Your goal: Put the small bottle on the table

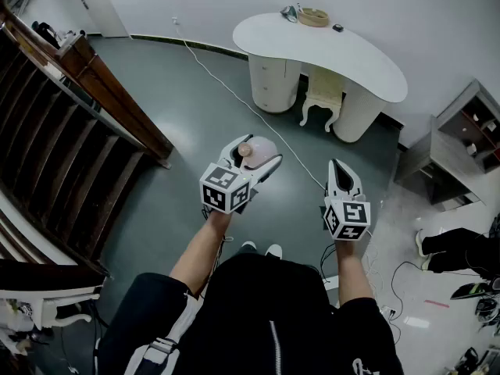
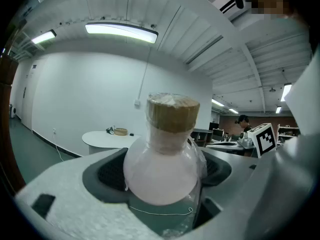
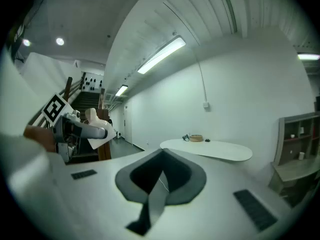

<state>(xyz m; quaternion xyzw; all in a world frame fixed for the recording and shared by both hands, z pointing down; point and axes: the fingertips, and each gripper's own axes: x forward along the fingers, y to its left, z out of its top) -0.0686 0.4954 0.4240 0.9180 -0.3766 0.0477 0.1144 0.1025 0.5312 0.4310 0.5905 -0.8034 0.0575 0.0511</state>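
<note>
Cork-stoppered and pale pink, the small bottle point(image 2: 161, 170) sits clamped between the wide-set jaws of the left gripper point(image 1: 251, 156), its round body against the grey pads and its neck pointing up. It is held in the air above the grey-green floor point(image 1: 195, 108), well apart from the white curved table point(image 1: 351, 57) ahead. The right gripper point(image 1: 340, 169) hangs beside it, jaws together with nothing between them.
</note>
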